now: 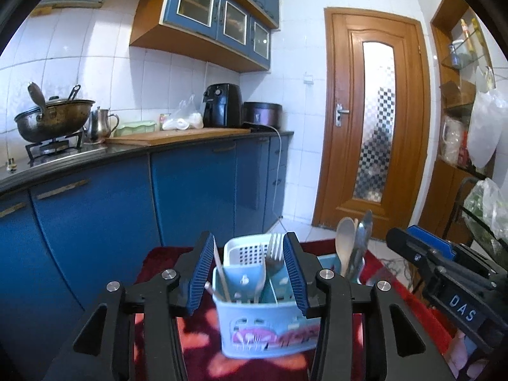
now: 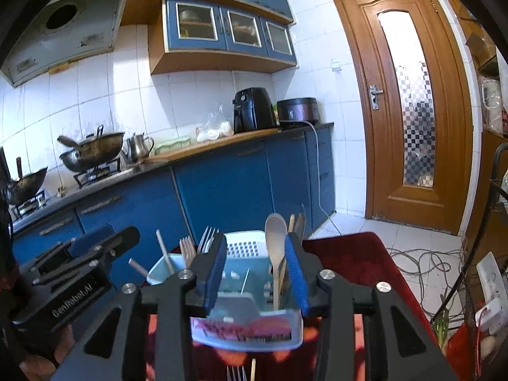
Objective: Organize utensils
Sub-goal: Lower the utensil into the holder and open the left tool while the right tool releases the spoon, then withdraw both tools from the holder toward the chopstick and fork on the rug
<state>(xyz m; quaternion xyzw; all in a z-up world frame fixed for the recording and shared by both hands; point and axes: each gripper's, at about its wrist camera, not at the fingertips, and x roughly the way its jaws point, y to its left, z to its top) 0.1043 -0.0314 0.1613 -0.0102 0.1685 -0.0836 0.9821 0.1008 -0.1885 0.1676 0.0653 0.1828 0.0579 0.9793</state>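
Light-blue plastic cutlery caddy [image 1: 270, 327] with a pink printed front sits on the dark red patterned cloth [image 1: 158, 257], and both grippers are parked right in front of it. The left gripper [image 1: 249, 273] has its blue ribbed pads partway apart with nothing pinched; through the gap you see the caddy's left end, where a metal fork [image 1: 274, 249] and a white slotted utensil [image 1: 263, 270] stand upright. The right gripper [image 2: 255, 274] is about the same, jaws half open and empty, framing the caddy's right end, where a pale wooden spoon [image 2: 275, 238] sticks up. A white perforated plastic basket [image 2: 246, 247] is tucked at the caddy's back. On the cloth just at the bottom edge of the right view there's another fork [image 2: 235, 374] lying loose beside a thin stick.
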